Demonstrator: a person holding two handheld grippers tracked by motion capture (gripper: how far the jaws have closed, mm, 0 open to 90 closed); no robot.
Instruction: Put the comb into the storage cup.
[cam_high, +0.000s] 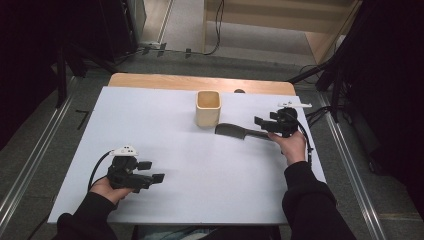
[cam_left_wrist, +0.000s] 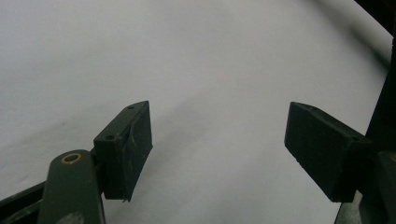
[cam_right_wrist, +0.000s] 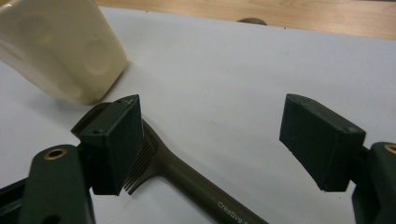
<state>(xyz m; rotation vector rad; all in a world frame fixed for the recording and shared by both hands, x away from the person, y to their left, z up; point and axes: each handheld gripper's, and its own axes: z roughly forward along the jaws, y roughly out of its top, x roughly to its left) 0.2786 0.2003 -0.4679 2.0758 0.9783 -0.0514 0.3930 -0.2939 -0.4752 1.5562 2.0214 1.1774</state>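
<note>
1. At the left of the high view, the left tool sat low over the near part of the desk, held in the person's left hand, with its jaws pointing toward the right.
2. In the left gripper view, that tool had its two black jaws set wide apart, with nothing between them but the white sheet covering the desk.
3. A cable looped from the back of the left tool toward the sleeve.
4. Near the far middle of the desk stood a cream square-sided cup, upright and open at the top; in the right gripper view it appeared at the upper left.
5. Just beside the cup, on its near right side, lay a dark comb flat on the white sheet, its handle running to the right toward the right hand.
6. The right tool hovered over the comb's handle end.
7. In the right gripper view, that tool stood with jaws spread apart; the comb ran under its left jaw, teeth showing beside it, and whether the jaw touched the comb was hard to tell.
8. Pale lettering on the comb's handle was partly readable.
</note>
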